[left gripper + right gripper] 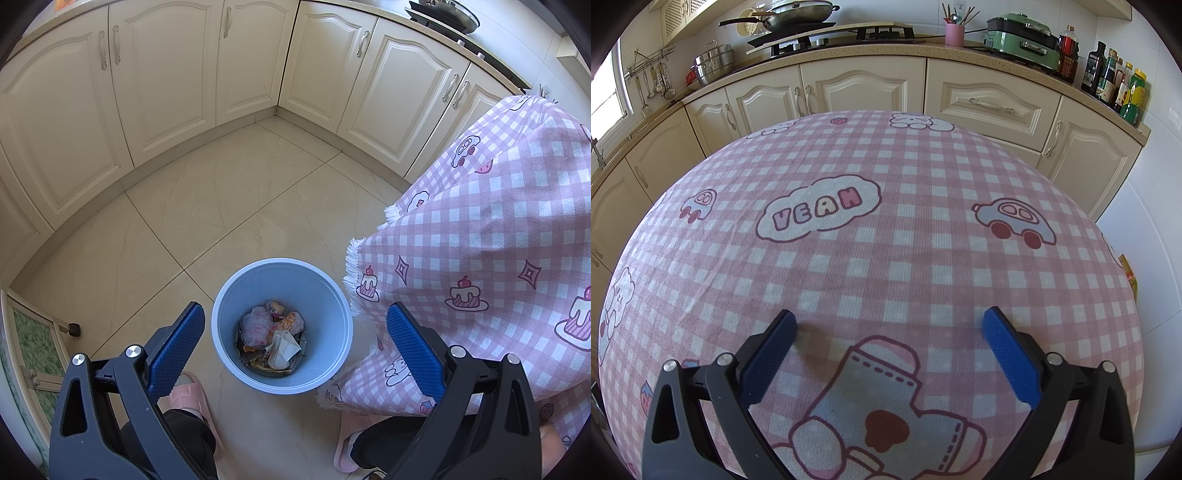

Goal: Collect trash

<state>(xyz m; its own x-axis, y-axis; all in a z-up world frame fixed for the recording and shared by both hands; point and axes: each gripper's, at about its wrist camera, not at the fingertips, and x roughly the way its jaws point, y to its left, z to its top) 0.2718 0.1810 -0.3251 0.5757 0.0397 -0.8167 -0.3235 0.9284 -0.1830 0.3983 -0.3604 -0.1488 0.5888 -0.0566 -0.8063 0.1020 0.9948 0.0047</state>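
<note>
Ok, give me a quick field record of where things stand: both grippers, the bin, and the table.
left gripper: open, empty, above the blue bin
right gripper: open, empty, over the tablecloth
blue bin: upright on the floor tiles beside the table's cloth edge
trash in bin: crumpled wrappers, plastic and paper at the bottom, well below the rim
tablecloth: pink check with cartoon prints; only a yellow packet shows at its far right edge
countertop: wok on stove, pink utensil cup, green appliance, bottles
</note>
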